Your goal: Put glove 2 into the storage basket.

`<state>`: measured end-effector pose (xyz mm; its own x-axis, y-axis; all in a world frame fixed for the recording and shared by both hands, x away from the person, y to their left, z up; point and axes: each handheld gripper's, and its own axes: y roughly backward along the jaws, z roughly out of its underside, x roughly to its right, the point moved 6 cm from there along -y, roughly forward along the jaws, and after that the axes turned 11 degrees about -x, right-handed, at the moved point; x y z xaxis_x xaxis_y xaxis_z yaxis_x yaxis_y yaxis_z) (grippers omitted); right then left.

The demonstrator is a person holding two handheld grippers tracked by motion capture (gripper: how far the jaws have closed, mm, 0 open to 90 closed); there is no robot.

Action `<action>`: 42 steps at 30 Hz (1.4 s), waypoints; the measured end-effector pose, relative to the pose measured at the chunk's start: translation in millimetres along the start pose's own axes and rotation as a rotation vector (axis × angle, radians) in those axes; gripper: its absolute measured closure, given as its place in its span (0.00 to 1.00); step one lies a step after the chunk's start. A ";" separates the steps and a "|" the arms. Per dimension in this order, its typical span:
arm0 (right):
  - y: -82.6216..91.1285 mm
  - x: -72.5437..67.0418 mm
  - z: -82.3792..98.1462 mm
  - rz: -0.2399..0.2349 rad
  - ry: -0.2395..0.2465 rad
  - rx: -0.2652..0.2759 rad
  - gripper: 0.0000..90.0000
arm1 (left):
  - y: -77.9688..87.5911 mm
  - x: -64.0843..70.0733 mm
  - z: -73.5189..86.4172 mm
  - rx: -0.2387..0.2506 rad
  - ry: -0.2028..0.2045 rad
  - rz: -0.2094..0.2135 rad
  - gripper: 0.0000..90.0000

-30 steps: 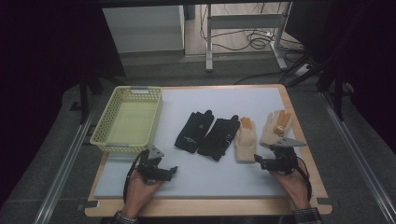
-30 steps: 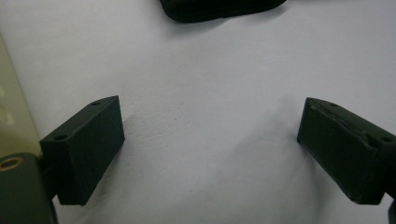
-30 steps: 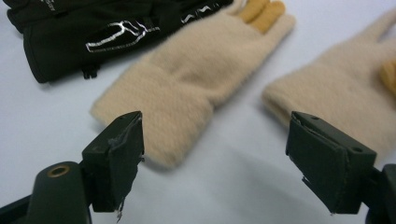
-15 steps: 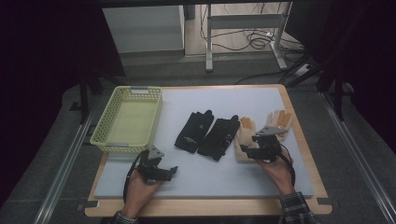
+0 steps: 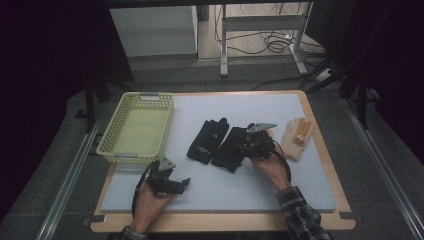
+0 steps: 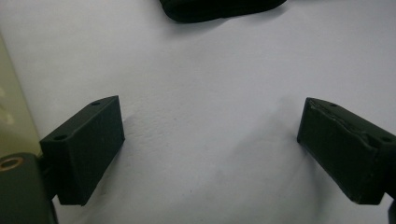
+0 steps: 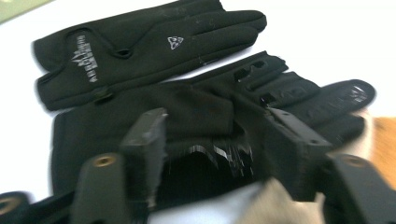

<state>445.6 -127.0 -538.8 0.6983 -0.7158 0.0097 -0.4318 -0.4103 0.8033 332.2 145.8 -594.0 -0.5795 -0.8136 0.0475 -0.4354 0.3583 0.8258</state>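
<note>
Two black gloves lie side by side mid-table, the left one (image 5: 206, 141) (image 7: 140, 51) and the right one (image 5: 227, 152) (image 7: 210, 102). My right gripper (image 5: 243, 145) (image 7: 212, 121) hovers over the right black glove. Its jaws have just been closing, and pale beige glove fabric (image 7: 273, 205) sits between them near their base, blurred. A second beige glove (image 5: 296, 137) with orange fingertips lies flat at the right. My left gripper (image 5: 183, 183) (image 6: 210, 149) rests low on the white mat near the front, open, with bare mat between its jaws.
A pale yellow mesh basket (image 5: 115, 145) stands at the left of the white mat (image 5: 280, 185), close to the left gripper. The cuff of a black glove (image 6: 219, 7) shows ahead of the left jaws. The wooden board's edge (image 5: 225, 222) borders the mat.
The right hand has moved left from the beige gloves to above the right black glove. One beige glove has left its spot beside the black pair. The left hand has stayed put.
</note>
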 end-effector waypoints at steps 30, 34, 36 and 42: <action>27.0 -28.8 -8.9 -0.162 0.047 -0.010 0.91 | -0.2 -0.1 -0.1 -0.001 -0.001 -0.001 0.08; 57.0 -57.6 4.9 -0.251 0.104 -0.015 0.91 | -0.4 0.0 -0.4 0.003 0.000 -0.002 0.08; 58.4 -69.0 15.0 -0.292 0.120 -0.034 0.91 | -0.4 0.0 -0.4 0.004 0.000 -0.002 0.08; 36.8 -87.4 40.9 -0.337 0.172 -0.090 0.88 | -0.1 0.1 -0.1 0.000 0.000 0.000 0.08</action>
<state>345.4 -102.7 -534.5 0.8813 -0.4410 -0.1701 -0.1151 -0.5493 0.8276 332.3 145.6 -594.1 -0.5793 -0.8137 0.0473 -0.4357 0.3582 0.8257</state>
